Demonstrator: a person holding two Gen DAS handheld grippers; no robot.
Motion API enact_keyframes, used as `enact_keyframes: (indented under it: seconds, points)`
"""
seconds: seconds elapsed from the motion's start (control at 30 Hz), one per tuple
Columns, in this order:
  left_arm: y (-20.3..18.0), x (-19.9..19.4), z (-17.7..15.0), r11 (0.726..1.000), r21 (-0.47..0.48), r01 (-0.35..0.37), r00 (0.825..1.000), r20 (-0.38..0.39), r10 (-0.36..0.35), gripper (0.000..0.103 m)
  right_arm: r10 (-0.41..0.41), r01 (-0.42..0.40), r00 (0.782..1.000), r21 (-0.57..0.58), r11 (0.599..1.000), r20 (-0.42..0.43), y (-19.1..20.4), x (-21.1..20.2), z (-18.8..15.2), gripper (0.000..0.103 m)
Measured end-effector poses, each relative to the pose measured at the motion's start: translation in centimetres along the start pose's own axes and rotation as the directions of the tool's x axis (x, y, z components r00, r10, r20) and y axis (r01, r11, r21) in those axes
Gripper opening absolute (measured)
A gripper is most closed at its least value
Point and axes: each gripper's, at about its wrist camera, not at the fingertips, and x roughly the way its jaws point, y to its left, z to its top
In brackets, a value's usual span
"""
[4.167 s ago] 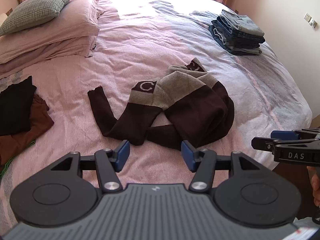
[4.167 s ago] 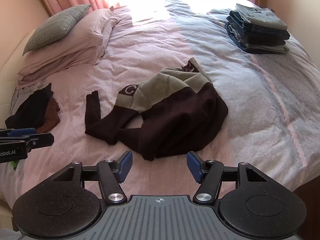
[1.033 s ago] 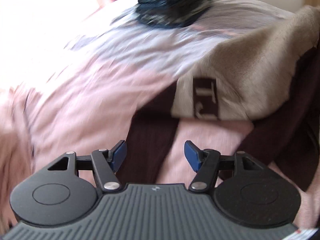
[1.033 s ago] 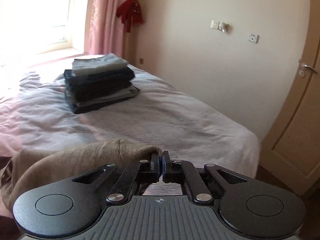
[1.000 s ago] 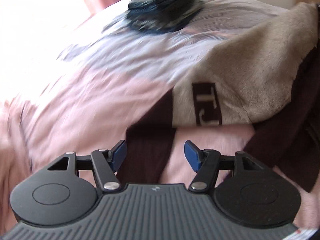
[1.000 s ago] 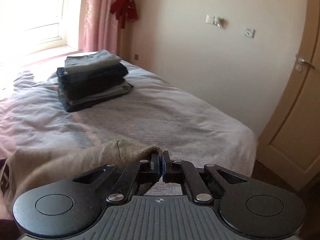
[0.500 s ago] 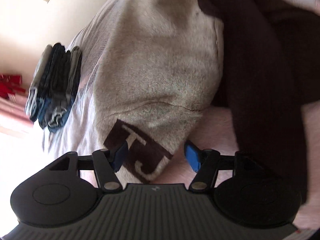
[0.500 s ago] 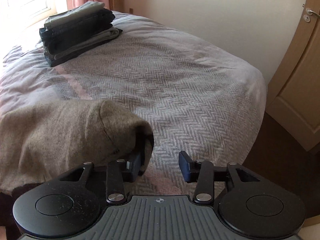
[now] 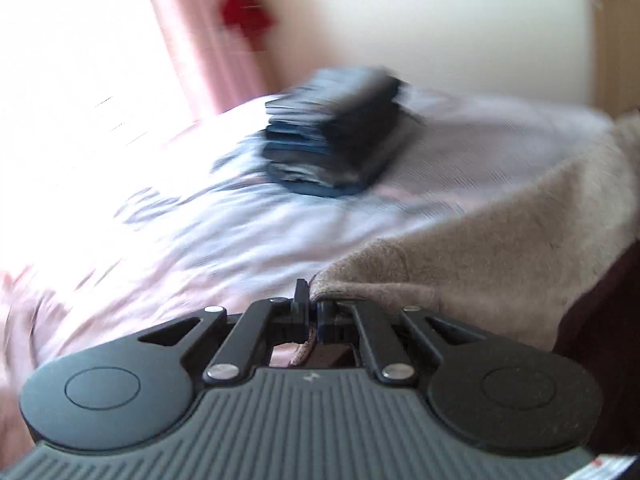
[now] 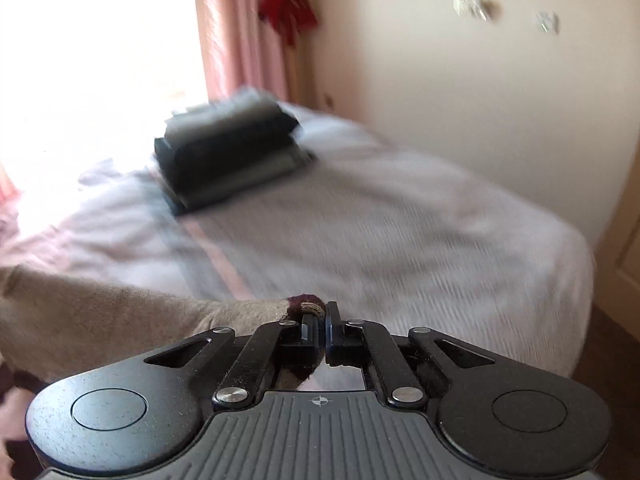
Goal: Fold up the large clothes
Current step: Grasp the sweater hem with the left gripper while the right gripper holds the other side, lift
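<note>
Both grippers have closed since half a second ago, when their jaws stood apart over the sweater. Now the left gripper [image 9: 312,312] has its jaws pinched on a beige edge of the sweater [image 9: 500,264], whose cloth spreads away to the right with dark brown fabric at the frame's right edge. Across from it, the right gripper [image 10: 323,332] has its jaws pressed together on a beige fold trimmed in dark brown, the sweater [image 10: 100,312] trailing off to the left. Beyond them lies the bed [image 10: 420,232], and near its far edge by the pink curtain [image 10: 236,28] sits a stack of folded jeans [image 10: 228,148]. Both views are motion-blurred.
</note>
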Motion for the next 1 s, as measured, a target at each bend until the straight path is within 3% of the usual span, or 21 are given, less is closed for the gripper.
enact_keyframes:
  seconds: [0.07,0.17,0.23,0.33,0.47,0.57,0.73,0.83,1.0]
  points:
    - [2.0,-3.5,0.7,0.993,-0.111,-0.04,0.999,0.018,0.042,0.004,0.077,-0.072,0.991,-0.05,0.996,0.108,1.3,-2.0,3.7,0.0]
    - [3.3,-9.4,1.9,0.978,-0.167,-0.123,0.989,0.065,0.135,0.004,0.205,-0.181,0.956,-0.128,0.975,0.211,2.6,-4.3,9.1,0.0]
    - [3.9,-14.1,3.3,0.96,-0.198,-0.199,0.97,0.098,0.222,0.004,0.286,-0.244,0.923,-0.183,0.952,0.257,3.0,-5.8,11.9,0.0]
    - [4.5,-21.0,4.9,0.917,-0.253,-0.308,0.926,0.141,0.349,0.004,0.409,-0.331,0.865,-0.284,0.9,0.291,3.9,-7.9,15.1,0.0]
    - [3.5,-29.5,6.2,0.861,-0.295,-0.414,0.862,0.177,0.475,0.004,0.535,-0.413,0.794,-0.391,0.823,0.287,5.1,-10.5,17.4,0.0]
    - [1.6,-33.4,6.4,0.834,-0.303,-0.462,0.833,0.174,0.525,0.004,0.605,-0.47,0.761,-0.444,0.763,0.235,5.3,-11.9,18.4,0.0]
    - [-1.4,-38.0,5.7,0.789,-0.327,-0.519,0.808,0.112,0.578,0.004,0.681,-0.552,0.723,-0.497,0.669,0.114,4.8,-13.1,18.1,0.0]
    - [-2.7,-40.6,5.7,0.773,-0.345,-0.533,0.802,0.087,0.591,0.004,0.723,-0.61,0.686,-0.476,0.633,0.082,3.7,-13.8,18.5,0.0]
    - [-2.7,-45.0,9.2,0.776,-0.311,-0.549,0.78,0.143,0.609,0.004,0.778,-0.652,0.621,-0.49,0.579,0.093,3.1,-15.4,21.9,0.0]
